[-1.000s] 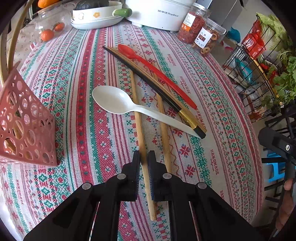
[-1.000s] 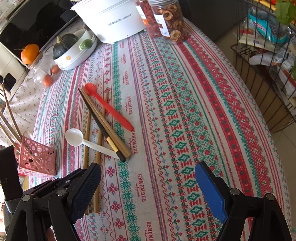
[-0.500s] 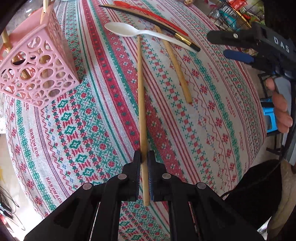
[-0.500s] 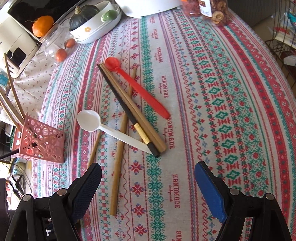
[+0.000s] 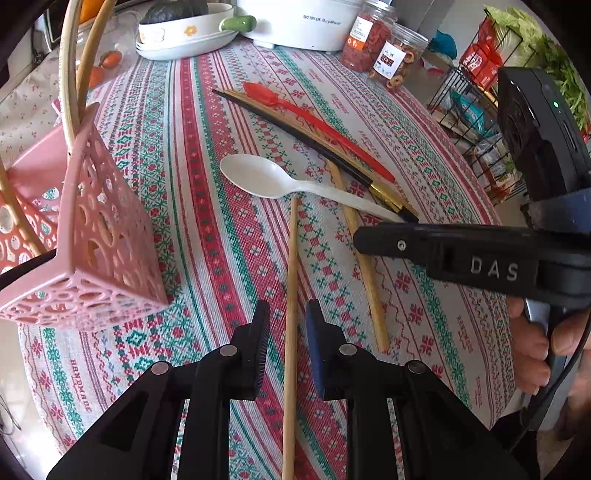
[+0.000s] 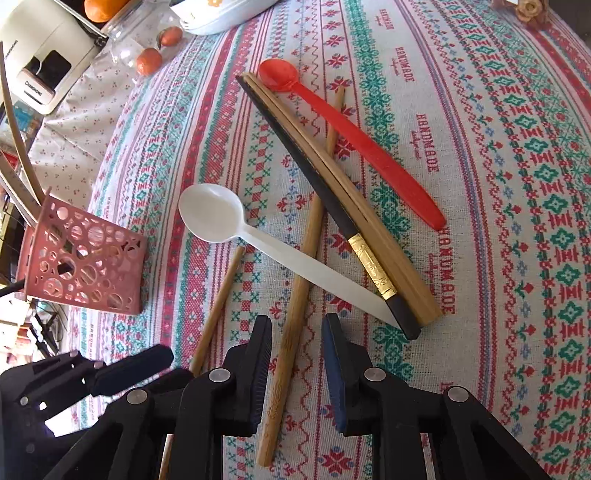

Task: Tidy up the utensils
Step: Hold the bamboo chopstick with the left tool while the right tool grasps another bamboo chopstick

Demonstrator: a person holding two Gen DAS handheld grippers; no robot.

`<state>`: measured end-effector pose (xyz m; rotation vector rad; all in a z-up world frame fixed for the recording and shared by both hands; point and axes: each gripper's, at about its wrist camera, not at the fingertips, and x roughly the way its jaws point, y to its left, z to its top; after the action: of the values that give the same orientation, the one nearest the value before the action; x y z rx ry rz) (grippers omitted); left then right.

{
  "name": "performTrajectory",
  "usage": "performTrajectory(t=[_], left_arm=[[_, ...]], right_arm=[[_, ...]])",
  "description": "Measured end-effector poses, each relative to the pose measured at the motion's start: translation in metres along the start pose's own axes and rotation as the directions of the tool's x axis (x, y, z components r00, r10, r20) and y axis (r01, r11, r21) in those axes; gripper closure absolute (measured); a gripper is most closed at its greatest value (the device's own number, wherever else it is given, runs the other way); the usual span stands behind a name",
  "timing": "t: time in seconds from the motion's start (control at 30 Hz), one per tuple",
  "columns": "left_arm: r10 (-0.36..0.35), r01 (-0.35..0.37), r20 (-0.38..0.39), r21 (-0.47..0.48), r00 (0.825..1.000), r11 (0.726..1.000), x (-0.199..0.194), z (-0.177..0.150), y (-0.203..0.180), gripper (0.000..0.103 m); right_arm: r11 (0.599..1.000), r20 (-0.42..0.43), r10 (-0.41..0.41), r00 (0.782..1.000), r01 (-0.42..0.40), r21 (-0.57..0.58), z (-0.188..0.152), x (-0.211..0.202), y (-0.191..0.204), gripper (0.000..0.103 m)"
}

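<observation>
My left gripper (image 5: 285, 317) is open, its jaws on either side of a thin bamboo chopstick (image 5: 291, 280) that lies on the cloth. My right gripper (image 6: 297, 332) is open around the near end of a thicker bamboo chopstick (image 6: 295, 306); this stick also shows in the left wrist view (image 5: 364, 266). A white spoon (image 6: 258, 236), a red spoon (image 6: 354, 140), a black gold-banded chopstick (image 6: 332, 206) and tan chopsticks (image 6: 373, 236) lie crossed in a pile. A pink perforated utensil basket (image 5: 99, 236) stands on the left, with bamboo sticks in it.
A patterned tablecloth (image 6: 517, 184) covers the round table. At the far edge are a white dish with a squash (image 5: 184, 29), a white cooker (image 5: 303, 22), two snack jars (image 5: 384, 48) and tomatoes (image 6: 149, 61). A wire rack (image 5: 480, 110) stands off the right side.
My left gripper has opened and let the thin chopstick go onto the cloth. My right gripper has moved down and in, its jaws narrowing around the thick chopstick's end.
</observation>
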<state>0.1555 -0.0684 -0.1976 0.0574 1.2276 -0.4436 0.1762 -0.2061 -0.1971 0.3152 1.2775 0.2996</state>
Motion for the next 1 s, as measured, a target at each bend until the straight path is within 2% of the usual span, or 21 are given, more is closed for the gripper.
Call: performTrajectory(t=[0.07,0.23,0.33,0.47,0.53,0.6,0.67,0.7,0.83,1.0], left_arm=[[-0.002,0.002,0.020,-0.015,1.000,1.000,0.009,0.009,0.003,0.082],[0.021,-0.022,0.044,0.024,0.999,0.999,0.020,0.020,0.000,0.082],[0.027,-0.028,0.042,0.026,0.999,0.999,0.023,0.023,-0.003,0.082],[0.062,-0.062,0.019,0.022,0.998,0.998,0.022,0.023,-0.003,0.082],[0.080,-0.080,-0.002,0.017,0.997,0.997,0.022,0.024,-0.003,0.082],[0.066,-0.066,-0.005,0.008,0.998,0.998,0.020,0.023,-0.001,0.082],[0.043,-0.043,0.019,0.010,0.999,0.999,0.018,0.024,-0.001,0.082],[0.039,-0.040,0.032,0.017,0.999,0.999,0.017,0.025,-0.003,0.082],[0.035,-0.036,0.051,0.031,0.998,0.999,0.019,0.029,-0.008,0.082],[0.035,-0.035,0.044,-0.012,0.998,0.999,0.025,0.033,-0.005,0.083]], right_arm=[[0.999,-0.033,0.005,0.999,-0.006,-0.045,-0.004,0.000,0.003,0.094],[0.989,-0.170,0.032,0.985,-0.055,-0.135,-0.031,-0.007,-0.003,0.094],[0.988,-0.232,0.032,0.972,-0.067,-0.142,-0.047,-0.016,-0.018,0.096],[0.988,-0.264,-0.032,0.964,-0.010,-0.157,-0.063,-0.031,-0.037,0.100],[0.989,-0.253,-0.054,0.966,0.016,-0.150,-0.065,-0.037,-0.042,0.097],[0.981,-0.208,-0.092,0.974,0.053,-0.184,-0.062,-0.040,-0.038,0.083],[0.976,-0.174,-0.106,0.979,0.069,-0.207,-0.058,-0.040,-0.033,0.060],[0.975,-0.171,-0.099,0.980,0.062,-0.211,-0.053,-0.035,-0.028,0.057],[0.961,-0.127,-0.121,0.984,0.084,-0.264,-0.040,-0.025,-0.010,0.056],[0.953,-0.067,-0.149,0.987,0.125,-0.275,-0.028,-0.013,0.005,0.075]])
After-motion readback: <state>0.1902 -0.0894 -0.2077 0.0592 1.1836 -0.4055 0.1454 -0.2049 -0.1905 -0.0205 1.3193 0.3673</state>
